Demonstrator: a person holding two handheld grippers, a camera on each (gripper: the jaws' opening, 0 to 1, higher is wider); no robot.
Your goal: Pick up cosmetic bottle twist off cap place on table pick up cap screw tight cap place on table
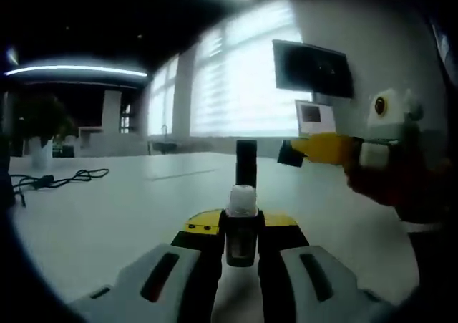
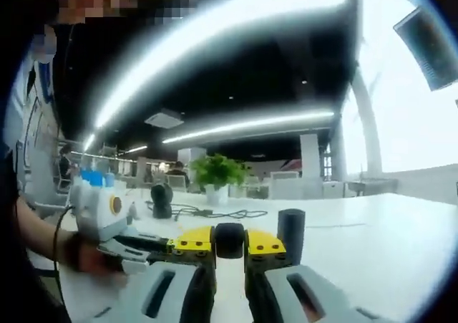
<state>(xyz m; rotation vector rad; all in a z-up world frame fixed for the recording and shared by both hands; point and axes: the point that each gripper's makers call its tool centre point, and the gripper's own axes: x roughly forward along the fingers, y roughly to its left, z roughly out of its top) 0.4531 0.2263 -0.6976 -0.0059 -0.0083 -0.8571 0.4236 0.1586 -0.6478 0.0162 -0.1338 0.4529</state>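
The cosmetic bottle (image 1: pixel 242 198) stands upright between my left gripper's (image 1: pixel 241 230) jaws, its pale uncapped neck poking above them; the left gripper is shut on its dark body. My right gripper (image 2: pixel 229 251) is shut on the black round cap (image 2: pixel 229 235). In the left gripper view the right gripper (image 1: pixel 288 153) comes in from the right, level with and a little beyond the bottle's neck, its dark tip apart from it. In the right gripper view the left gripper (image 2: pixel 161 246) reaches in from the left, held by a hand (image 2: pixel 79 257).
A black cylinder (image 1: pixel 246 162) (image 2: pixel 290 233) stands upright on the white table (image 1: pixel 107 215) just beyond both grippers. A black cable (image 1: pixel 57 180) lies far left. A potted plant (image 2: pixel 218 172), a round black device (image 2: pixel 162 198) and a wall screen (image 1: pixel 313 69) lie further off.
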